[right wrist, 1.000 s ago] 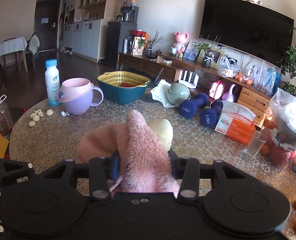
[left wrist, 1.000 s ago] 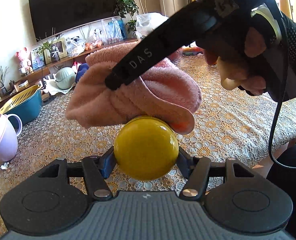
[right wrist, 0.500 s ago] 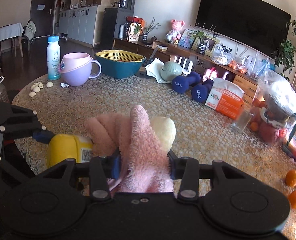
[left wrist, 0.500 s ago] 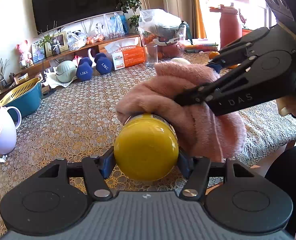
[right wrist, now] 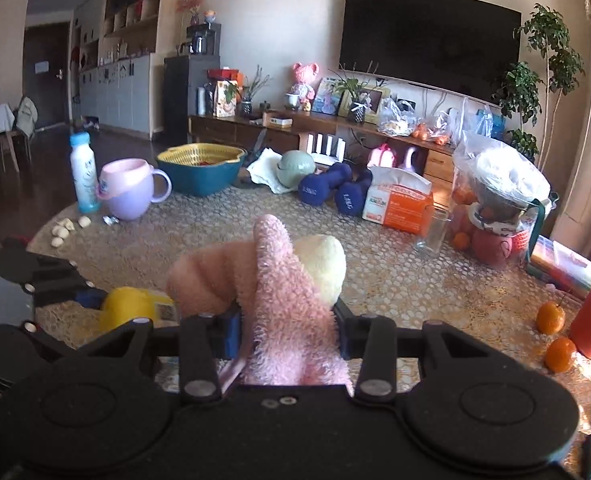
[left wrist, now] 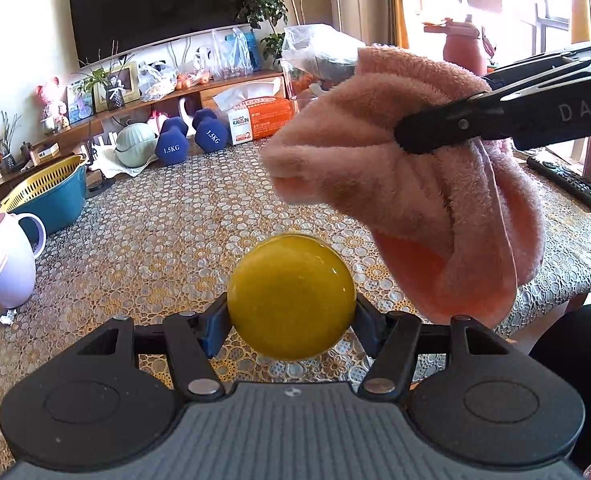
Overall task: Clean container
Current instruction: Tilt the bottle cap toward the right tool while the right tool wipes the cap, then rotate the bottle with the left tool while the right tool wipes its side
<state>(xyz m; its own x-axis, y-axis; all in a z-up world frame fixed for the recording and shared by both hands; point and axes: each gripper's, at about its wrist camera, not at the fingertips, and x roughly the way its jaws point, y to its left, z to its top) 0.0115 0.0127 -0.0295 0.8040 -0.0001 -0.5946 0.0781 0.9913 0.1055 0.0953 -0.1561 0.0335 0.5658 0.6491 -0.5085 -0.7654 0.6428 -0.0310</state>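
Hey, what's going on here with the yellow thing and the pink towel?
A person is cleaning a yellow container with two handheld grippers. The left gripper clamps the container above the lace-covered table. The right gripper pinches a bunched pink towel, held up and to the right of the container, apparently not touching it.

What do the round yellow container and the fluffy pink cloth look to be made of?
Round yellow container: likely glossy plastic, going by the sharp highlights on its smooth surface. Fluffy pink cloth: soft plush terry or microfibre, with fuzzy pile and limp folds.
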